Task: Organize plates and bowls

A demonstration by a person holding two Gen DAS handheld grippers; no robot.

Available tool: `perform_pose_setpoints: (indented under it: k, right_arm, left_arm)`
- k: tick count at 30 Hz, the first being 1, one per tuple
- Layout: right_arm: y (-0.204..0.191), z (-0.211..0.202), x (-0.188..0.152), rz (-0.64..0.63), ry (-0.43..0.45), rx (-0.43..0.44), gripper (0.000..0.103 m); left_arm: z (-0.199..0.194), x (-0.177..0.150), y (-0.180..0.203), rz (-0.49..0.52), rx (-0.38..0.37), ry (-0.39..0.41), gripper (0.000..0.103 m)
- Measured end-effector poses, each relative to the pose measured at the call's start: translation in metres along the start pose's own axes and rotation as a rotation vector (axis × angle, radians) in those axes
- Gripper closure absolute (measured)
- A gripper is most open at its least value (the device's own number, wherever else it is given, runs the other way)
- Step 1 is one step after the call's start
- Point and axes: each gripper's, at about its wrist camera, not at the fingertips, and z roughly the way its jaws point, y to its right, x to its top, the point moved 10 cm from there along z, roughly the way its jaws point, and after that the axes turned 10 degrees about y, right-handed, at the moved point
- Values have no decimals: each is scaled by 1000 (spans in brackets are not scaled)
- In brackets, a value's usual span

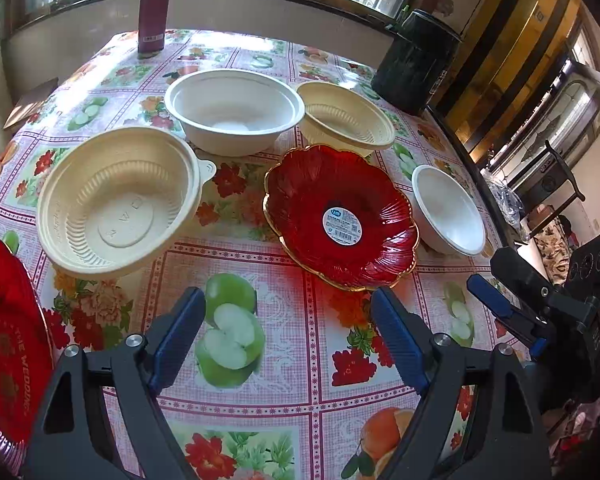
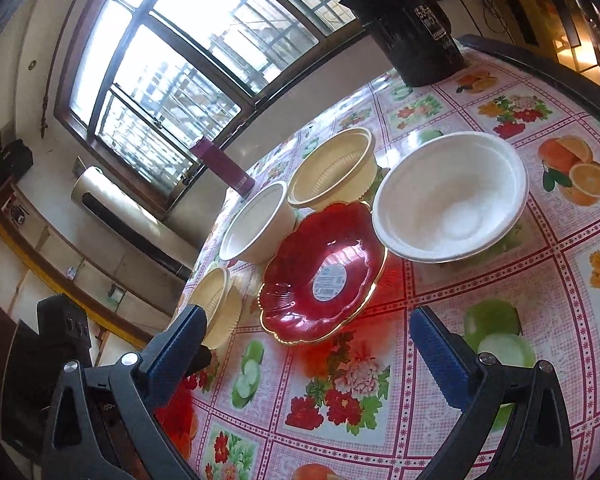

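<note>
- Our left tongs point(image 1: 288, 332) stand wide and hold nothing; only the bench point(image 1: 300, 360) with its fruit-printed cloth shows between the blue pads.
- Our right tongs point(image 2: 308, 344) are also wide and empty, and they point toward the red plate point(image 2: 324, 272).
- We think the first risk is the red plate itself: it looks glossy and thin, with a wavy gold rim, so a pad may slide off the edge and the plate may drop or push its neighbours.
- The red plate lies very near the small white bowl point(image 2: 452, 196), the big white bowl point(image 2: 256, 224) and the far cream bowl point(image 2: 332, 168). A wide approach may knock one of them, because they look light, like disposable ware.
- Both tongs are close together above the same part of the bench, so they could collide if both go for the same dish.
- The near cream bowl point(image 1: 120, 200) sits on the left side, ribbed inside, with a small tab on its rim. Behind it stands the big white bowl, smooth and empty.
- A second red plate point(image 1: 8, 340) with gold letters lies at the left edge, only partly in view.
- The plates and bowls are not yet stacked; the two cream bowls are well apart, and so are the two red plates.
</note>
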Motion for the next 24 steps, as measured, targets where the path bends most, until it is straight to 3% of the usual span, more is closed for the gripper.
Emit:
perform_pose_setpoints:
  k: [5, 17, 24]
  right_arm:
    - [5, 20, 3, 24, -36, -7, 0]
    - [9, 53, 7, 38, -71, -14, 1]
    - [13, 59, 5, 49, -67, 3, 1]
  left_arm:
    - [26, -4, -7, -14, 44, -51, 17]
    - [55, 1, -9, 24, 129, -58, 17]
    - [66, -3, -10, 38, 134, -72, 17]
